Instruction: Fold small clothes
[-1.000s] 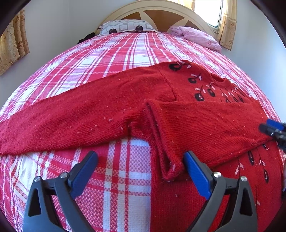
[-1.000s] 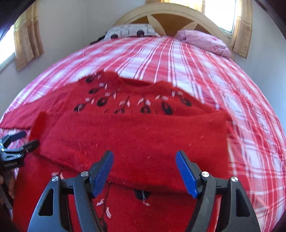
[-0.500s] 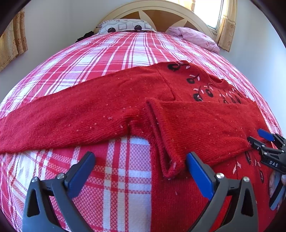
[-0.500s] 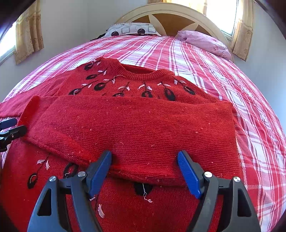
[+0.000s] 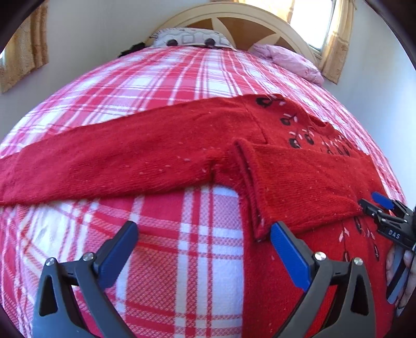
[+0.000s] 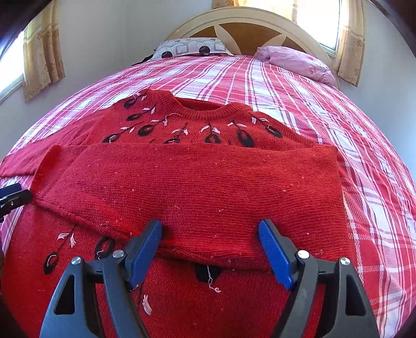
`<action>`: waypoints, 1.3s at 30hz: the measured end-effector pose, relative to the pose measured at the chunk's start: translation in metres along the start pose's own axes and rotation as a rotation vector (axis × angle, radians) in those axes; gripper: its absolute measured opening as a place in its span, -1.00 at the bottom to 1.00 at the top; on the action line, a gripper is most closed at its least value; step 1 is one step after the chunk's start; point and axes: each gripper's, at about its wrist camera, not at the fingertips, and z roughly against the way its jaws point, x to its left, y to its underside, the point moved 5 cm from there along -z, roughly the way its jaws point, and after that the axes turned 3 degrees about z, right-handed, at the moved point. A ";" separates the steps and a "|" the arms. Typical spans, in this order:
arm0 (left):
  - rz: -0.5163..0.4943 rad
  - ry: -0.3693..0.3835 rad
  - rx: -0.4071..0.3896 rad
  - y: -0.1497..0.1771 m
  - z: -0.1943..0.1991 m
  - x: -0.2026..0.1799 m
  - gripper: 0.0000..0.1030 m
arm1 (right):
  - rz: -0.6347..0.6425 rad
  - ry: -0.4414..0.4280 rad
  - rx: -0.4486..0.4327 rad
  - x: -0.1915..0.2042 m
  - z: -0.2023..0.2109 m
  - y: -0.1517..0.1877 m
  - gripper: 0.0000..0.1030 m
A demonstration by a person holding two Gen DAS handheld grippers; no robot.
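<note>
One red knitted sweater with black embroidered motifs point(image 6: 197, 182) is lying flat on the red-and-white plaid bedspread point(image 5: 197, 78), one sleeve folded across its chest, the other stretching out toward nine o'clock. Two grippers are hovering: the left gripper point(image 5: 204, 249) and the right gripper point(image 6: 210, 249), both with fingers spread wide, pinching nothing. Two pillows are sitting at twelve o'clock; bare plaid is lying open beyond the collar.

One red sweater point(image 6: 197, 187) on my bed point(image 6: 299, 85), two pillows point(image 6: 192, 48) at its head edge, my two grippers point(image 6: 210, 249), two curtained windows point(image 6: 317, 20).
</note>
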 end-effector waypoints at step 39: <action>0.753 -0.197 -0.215 -0.017 0.057 0.292 -0.72 | -0.038 -0.045 -0.023 -0.005 0.004 0.000 0.52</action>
